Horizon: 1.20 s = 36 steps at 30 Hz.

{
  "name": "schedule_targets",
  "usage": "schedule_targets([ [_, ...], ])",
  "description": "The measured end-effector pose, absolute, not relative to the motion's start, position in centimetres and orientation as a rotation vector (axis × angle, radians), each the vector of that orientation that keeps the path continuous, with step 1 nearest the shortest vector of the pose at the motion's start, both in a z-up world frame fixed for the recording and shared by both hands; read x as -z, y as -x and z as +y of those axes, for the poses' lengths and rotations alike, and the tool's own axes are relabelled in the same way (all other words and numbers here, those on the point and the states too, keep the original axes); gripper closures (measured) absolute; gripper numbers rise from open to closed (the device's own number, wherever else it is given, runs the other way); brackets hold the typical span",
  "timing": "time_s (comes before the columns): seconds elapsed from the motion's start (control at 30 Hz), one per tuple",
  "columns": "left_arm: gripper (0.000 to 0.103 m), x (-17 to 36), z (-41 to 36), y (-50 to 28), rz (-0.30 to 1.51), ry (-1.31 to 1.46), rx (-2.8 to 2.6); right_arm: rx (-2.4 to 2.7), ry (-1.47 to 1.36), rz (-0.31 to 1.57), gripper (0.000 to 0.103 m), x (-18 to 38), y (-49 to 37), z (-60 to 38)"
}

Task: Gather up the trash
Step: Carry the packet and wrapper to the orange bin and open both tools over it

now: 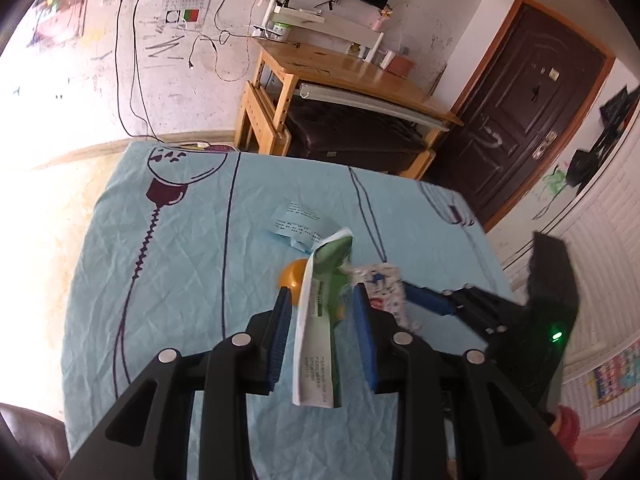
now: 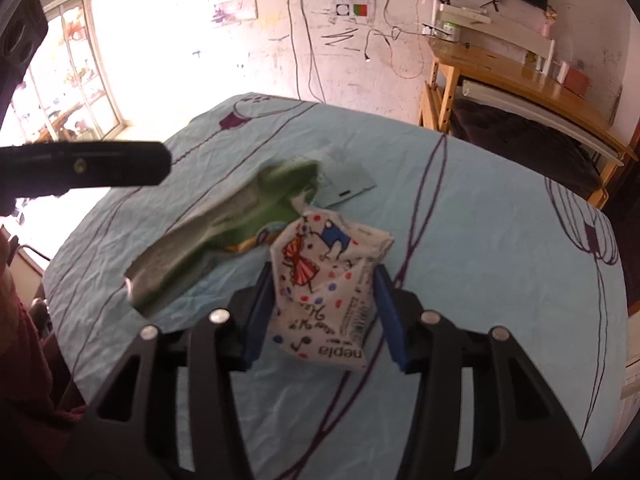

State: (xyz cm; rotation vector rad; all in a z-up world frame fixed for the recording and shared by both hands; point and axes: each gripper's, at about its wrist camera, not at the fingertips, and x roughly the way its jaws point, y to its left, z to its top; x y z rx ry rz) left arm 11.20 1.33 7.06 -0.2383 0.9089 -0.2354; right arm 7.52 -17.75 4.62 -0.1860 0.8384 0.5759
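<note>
Two hand-held grippers above a table draped in a creased pale-blue cloth printed with dark purple wine-glass outlines.

Left gripper: blue ribbed pads spread, with the long green-and-white foil wrapper between them. The wrapper's long axis runs along the fingers, from near the camera out toward the table's far edge. It appears lifted off the cloth, but contact with either pad is not resolved, and whether it is pinched cannot be told. It is thin, glossy, creased and limp. Just beneath its far end sits a small orange rounded plastic piece, partly hidden.

Right gripper: pads spread on either side of a crumpled white tissue packet printed with red and blue figures. The packet bridges the gap, long axis roughly along the fingers. It is soft film, puffy and wrinkled.

The two items nearly touch, the packet just right of the wrapper.

Beyond both, toward the far edge, a flat light-blue printed paper slip lies on the cloth, roughly straight ahead of the left gripper, which is judged the nearer one.
</note>
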Motion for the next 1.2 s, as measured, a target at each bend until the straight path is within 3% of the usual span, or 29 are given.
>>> schedule_targets([
  [0.77, 0.077, -1.0, -3.7, -13.5, 1.098, 0.079, 0.209, -0.501, 0.0, 0.759, 0.057, -6.0, -7.8, -25.8],
  [0.83, 0.087, -0.9, -4.0, -13.6, 1.088, 0.062, 0.191, -0.493, -0.013, 0.752, 0.057, -6.0, -7.8, -26.4],
  [1.2, 0.09, -3.8, -5.8, -13.3, 1.007, 0.058, 0.19, -0.446, -0.091, 0.7, 0.057, -6.3, -7.5, -30.8],
])
